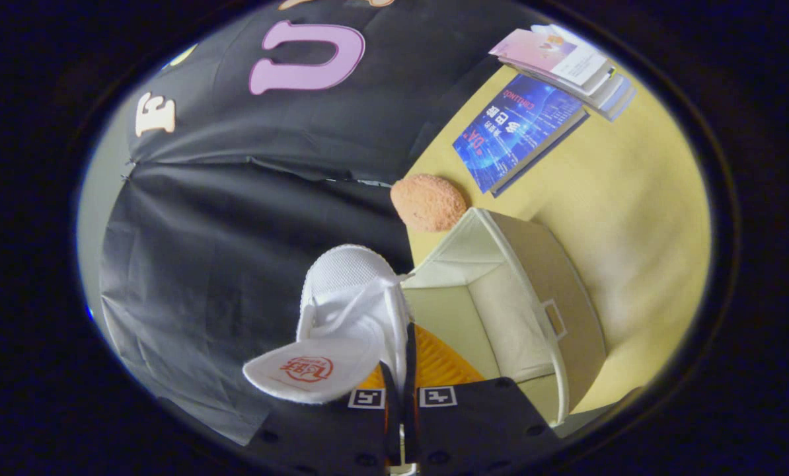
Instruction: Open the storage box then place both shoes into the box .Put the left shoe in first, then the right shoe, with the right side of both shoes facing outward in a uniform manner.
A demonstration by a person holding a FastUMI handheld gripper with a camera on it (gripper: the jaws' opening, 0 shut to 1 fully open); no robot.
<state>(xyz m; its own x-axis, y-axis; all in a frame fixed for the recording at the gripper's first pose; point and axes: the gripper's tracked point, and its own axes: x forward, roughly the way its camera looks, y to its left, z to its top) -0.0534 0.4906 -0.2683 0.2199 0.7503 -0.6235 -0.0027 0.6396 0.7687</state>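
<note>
My gripper (400, 370) is shut on a white mesh shoe (348, 297), both fingers pinching its side wall near the collar. The shoe hangs in the air with its toe pointing away from me, its tongue (312, 373) flopped out toward the fingers and an orange insole (437, 363) showing. The view is rolled steeply. Just beside the shoe stands the open beige fabric storage box (566, 311), its pale inside visible with a small handle loop on one wall. The shoe is at the box's rim, outside the opening.
The box rests on a yellow table (632, 218). An orange rough ball-like object (429, 202) lies by the box's far corner. A blue book (517, 129) and a stack of books (566, 63) lie farther off.
</note>
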